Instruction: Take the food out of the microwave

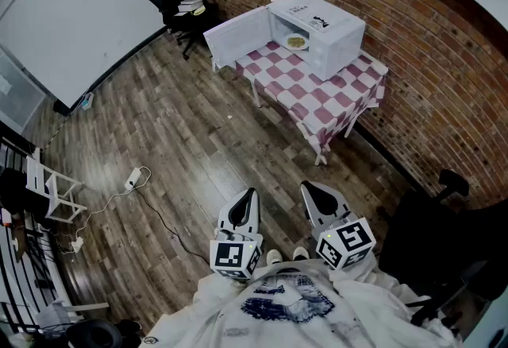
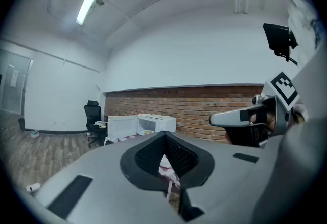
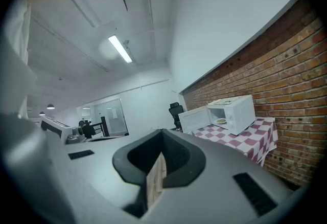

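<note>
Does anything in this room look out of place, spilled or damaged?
Nothing looks spilled or damaged. Two things stand out. The door of the microwave stands wide open, with a plate of food inside. A white power strip lies loose on the open wooden floor, where someone might step on it.

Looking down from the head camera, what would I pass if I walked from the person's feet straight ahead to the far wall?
left gripper and right gripper, both shut → wooden floor → table under a checked cloth → microwave, door open, plate of food inside → brick wall
</note>
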Available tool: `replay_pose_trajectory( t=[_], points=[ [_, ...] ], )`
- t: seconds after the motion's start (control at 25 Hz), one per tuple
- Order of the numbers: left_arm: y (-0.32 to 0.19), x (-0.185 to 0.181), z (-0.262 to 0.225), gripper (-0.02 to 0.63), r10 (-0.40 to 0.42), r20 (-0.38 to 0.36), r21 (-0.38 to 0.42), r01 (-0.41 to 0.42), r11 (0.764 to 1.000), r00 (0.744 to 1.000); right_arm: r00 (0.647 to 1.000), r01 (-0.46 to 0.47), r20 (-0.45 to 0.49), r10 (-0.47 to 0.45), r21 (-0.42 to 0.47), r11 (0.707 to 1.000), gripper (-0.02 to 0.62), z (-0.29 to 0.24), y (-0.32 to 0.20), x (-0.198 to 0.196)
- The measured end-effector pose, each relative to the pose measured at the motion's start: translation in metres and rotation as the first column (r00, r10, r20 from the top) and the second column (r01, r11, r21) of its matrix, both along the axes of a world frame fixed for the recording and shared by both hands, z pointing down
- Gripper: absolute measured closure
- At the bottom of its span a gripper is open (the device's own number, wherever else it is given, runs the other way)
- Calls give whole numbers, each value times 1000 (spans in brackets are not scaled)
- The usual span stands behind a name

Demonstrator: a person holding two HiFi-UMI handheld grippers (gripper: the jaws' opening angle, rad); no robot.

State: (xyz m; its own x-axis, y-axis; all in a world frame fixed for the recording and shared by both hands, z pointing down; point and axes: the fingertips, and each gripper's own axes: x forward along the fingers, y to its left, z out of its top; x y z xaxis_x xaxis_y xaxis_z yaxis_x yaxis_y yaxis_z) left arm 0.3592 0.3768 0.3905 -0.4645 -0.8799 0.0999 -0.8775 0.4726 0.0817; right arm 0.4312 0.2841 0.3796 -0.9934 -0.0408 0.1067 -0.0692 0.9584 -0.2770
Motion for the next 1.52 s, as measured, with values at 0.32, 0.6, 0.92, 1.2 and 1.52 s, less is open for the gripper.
replay_pose_trajectory(
  t=[0.32,0.6,0.92,1.2,1.52],
  points=[
    [-13,10,-4,598,-15,1,4,15,1000,1000,1000,16,20,-16,-5,1000,581,-6,-11,10],
    [-17,9,4,598,-54,-21,-11,54,998,998,998,54,19,-53,-47,997,581,1,-21,5],
    [-22,16,19,598,-104,-37,-23,103,994,994,993,115,3,-115,-44,992,581,14,-27,4],
    [-31,7,24,598,-129,-58,-36,127,991,990,988,148,-24,-150,-69,987,581,23,-36,-10],
    [-43,-28,31,598,-129,-73,-41,126,991,989,987,149,-45,-155,-108,983,581,34,-47,-45]
  ],
)
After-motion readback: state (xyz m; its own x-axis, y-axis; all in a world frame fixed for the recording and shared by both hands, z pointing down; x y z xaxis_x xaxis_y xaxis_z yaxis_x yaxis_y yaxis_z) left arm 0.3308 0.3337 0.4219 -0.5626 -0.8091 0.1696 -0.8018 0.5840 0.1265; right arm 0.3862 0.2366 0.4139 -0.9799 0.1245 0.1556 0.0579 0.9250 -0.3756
